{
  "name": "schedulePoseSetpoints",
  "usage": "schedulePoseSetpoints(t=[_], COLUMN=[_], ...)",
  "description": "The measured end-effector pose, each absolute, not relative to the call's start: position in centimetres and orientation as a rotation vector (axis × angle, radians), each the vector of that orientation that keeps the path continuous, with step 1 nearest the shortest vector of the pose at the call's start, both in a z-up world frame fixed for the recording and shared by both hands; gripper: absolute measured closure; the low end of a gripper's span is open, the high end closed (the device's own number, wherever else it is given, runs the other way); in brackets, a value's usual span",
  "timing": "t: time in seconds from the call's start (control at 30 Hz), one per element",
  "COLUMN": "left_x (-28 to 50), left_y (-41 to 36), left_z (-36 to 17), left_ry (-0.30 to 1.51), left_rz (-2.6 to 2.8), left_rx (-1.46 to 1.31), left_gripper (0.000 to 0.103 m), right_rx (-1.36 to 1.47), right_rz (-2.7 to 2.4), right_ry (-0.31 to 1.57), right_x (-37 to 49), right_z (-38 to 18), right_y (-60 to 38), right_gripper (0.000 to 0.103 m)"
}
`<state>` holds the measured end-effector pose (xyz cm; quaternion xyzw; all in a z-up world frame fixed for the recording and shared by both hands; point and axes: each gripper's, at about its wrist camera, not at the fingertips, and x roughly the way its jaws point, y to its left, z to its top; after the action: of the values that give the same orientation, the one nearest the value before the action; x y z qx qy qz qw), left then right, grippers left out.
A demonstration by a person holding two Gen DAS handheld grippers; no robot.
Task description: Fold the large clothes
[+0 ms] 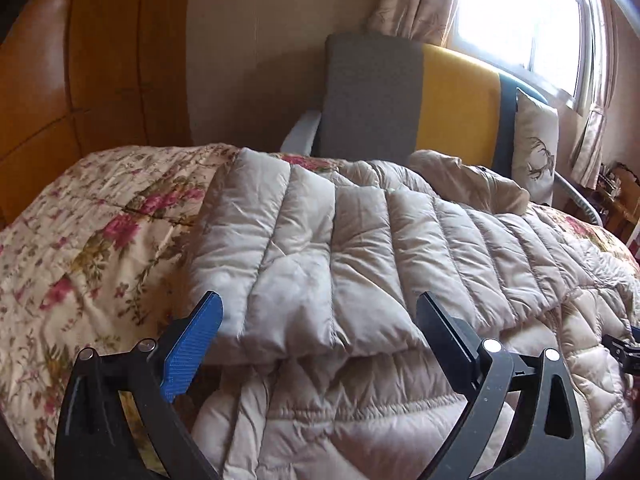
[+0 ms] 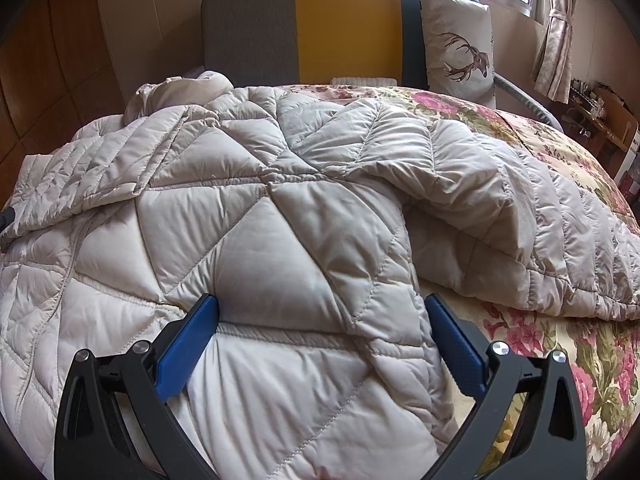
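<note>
A large beige quilted puffer coat (image 1: 360, 248) lies spread on a bed with a floral cover (image 1: 80, 240). In the left wrist view a ribbed sleeve lies folded across the coat's body. My left gripper (image 1: 320, 316) is open, its blue-padded fingers (image 1: 192, 352) straddling the sleeve's near end without closing on it. In the right wrist view the coat (image 2: 260, 220) fills the middle, with its other sleeve (image 2: 500, 200) lying out to the right on the floral cover (image 2: 560, 340). My right gripper (image 2: 320, 320) is open, fingers either side of the coat's near edge.
A grey, yellow and teal headboard (image 1: 400, 100) stands behind the bed, with a deer-print pillow (image 2: 460, 48) against it. A wooden wardrobe (image 1: 80, 80) is on the left. A window with curtains (image 1: 520, 20) is at the right, a cluttered desk (image 2: 600, 120) beyond.
</note>
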<state>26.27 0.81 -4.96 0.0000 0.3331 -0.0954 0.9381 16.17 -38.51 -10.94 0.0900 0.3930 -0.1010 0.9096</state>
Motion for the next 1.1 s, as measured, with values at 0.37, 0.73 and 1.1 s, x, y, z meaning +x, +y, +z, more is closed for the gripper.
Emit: schedulePoseSetpoints(t=[0.37,0.73,1.1], left_x=[22.8,22.6,23.0], left_y=[-0.2,0.3,0.2], left_z=[-8.4,-8.8,-9.2], left_ry=[0.803,0.796,0.811], left_rz=[-0.247,-0.274,-0.274], left_rx=[-0.014,-0.051,-0.043], left_gripper=[0.006,0.004,0.004], right_rx=[0.758,1.199,1.150], right_rz=[-0.339,-0.618,-0.761], right_ry=[0.629,0.375,0.457], right_x=[7.2,0.1,2.0], right_z=[-9.6,-13.2,-11.4], right_y=[-51.1,-64.6,-68.6], right_gripper=[0.013,0.022,0.079])
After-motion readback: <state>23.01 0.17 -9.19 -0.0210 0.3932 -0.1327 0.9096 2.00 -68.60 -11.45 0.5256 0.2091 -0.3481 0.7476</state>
